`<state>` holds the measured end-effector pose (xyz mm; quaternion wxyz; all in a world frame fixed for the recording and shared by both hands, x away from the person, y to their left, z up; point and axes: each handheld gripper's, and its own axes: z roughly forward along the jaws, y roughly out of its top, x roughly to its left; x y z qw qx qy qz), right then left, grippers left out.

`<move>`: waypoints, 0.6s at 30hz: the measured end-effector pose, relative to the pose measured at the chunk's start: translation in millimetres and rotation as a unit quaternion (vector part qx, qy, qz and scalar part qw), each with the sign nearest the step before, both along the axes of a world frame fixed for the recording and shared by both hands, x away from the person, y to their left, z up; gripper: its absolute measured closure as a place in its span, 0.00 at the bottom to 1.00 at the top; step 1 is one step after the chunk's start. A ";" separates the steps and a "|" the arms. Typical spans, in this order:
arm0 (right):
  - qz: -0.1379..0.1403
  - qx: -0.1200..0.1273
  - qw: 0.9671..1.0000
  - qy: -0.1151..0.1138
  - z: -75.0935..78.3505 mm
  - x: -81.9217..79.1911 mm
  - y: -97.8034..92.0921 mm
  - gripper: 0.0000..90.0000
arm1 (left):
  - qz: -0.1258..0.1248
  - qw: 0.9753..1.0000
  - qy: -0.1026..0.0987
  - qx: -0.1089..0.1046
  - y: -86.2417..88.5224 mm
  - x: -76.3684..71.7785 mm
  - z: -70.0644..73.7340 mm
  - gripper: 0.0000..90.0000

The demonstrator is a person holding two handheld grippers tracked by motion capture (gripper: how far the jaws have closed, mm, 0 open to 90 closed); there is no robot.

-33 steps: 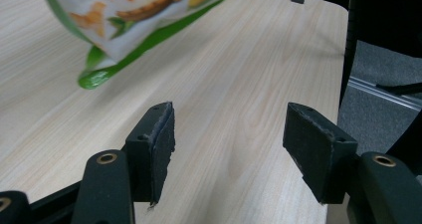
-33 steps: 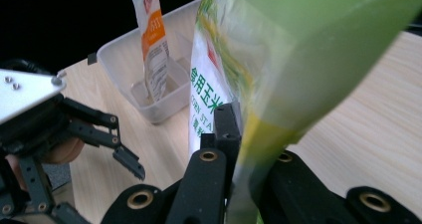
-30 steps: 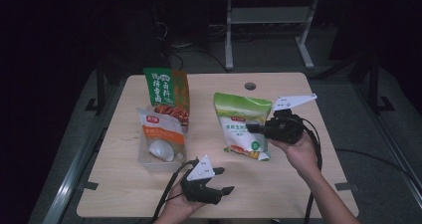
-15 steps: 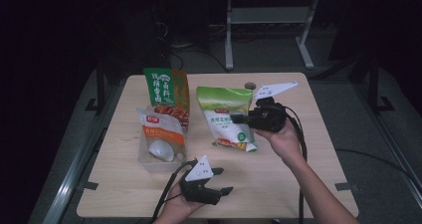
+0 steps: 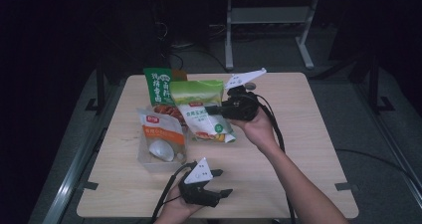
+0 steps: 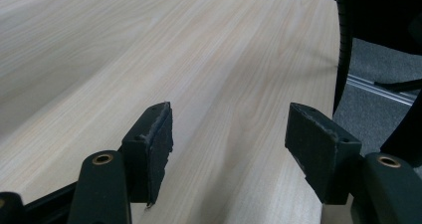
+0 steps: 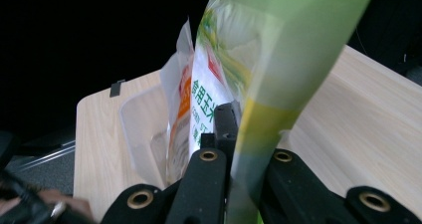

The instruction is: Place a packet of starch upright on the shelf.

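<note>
Right gripper (image 5: 215, 110), centre of the high view: jaws clamped on the green-and-white pouch (image 5: 201, 109), held lifted over the table (image 5: 308, 134). Left gripper (image 5: 221, 183), bottom centre: jaws spread wide, nothing between them. Orange-and-white bag (image 5: 158, 129) in clear tray (image 5: 149, 162), left of pouch. Green packet (image 5: 158, 87) behind.

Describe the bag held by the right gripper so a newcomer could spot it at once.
On the wooden table, look just left of centre, where three packets cluster. The light green bag is the rightmost, pinched by the right gripper. Unlike the dark green bag and the orange-labelled bag, it has a white front panel.
</note>
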<state>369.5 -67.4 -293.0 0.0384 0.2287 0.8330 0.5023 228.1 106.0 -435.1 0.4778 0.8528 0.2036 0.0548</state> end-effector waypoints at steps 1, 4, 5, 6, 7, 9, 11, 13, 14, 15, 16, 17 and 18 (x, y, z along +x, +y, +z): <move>0.002 -0.001 1.000 -0.001 0.6 1.7 2.9 1.00 | -0.001 1.000 -0.002 0.001 0.2 -0.1 0.2 0.38; 0.003 0.000 1.000 -0.003 3.3 8.9 15.0 1.00 | -0.002 1.000 -0.001 0.000 0.4 -1.0 0.2 0.38; 0.004 0.000 1.000 -0.004 3.9 10.4 17.8 1.00 | -0.002 1.000 -0.001 0.000 0.3 -1.1 0.1 0.38; 0.004 0.001 1.000 -0.005 4.5 12.5 22.1 1.00 | -0.005 1.000 -0.004 0.005 0.8 -0.8 0.3 0.38; 0.004 0.000 1.000 -0.008 4.9 14.9 27.4 1.00 | -0.005 1.000 -0.003 0.004 0.8 -0.9 0.3 0.38; 0.007 0.001 1.000 -0.005 5.1 17.9 35.0 1.00 | -0.006 1.000 -0.004 0.004 0.8 -1.2 0.3 0.38; 0.009 0.001 1.000 -0.005 4.7 21.1 43.9 1.00 | -0.007 1.000 -0.005 0.004 0.9 -1.5 0.5 0.38; 0.014 0.001 1.000 -0.005 3.7 25.0 53.5 1.00 | -0.007 1.000 -0.005 0.004 1.3 -1.9 1.0 0.38; 0.013 -0.001 1.000 -0.006 3.1 26.2 56.4 1.00 | -0.007 1.000 -0.005 0.004 1.4 -2.2 1.1 0.38; 0.013 0.000 1.000 -0.002 2.4 27.2 60.6 1.00 | -0.008 1.000 -0.005 0.004 1.7 -2.4 1.4 0.38; 0.013 0.001 1.000 -0.001 0.6 29.2 65.3 1.00 | -0.008 1.000 -0.005 0.004 1.8 -2.6 1.5 0.38; 0.012 0.001 1.000 -0.001 -0.8 30.4 68.0 1.00 | -0.008 1.000 -0.007 0.005 2.2 -2.6 1.8 0.38; 0.012 0.002 1.000 -0.001 -2.6 32.1 71.4 1.00 | -0.009 1.000 -0.007 0.005 2.6 -2.7 2.1 0.38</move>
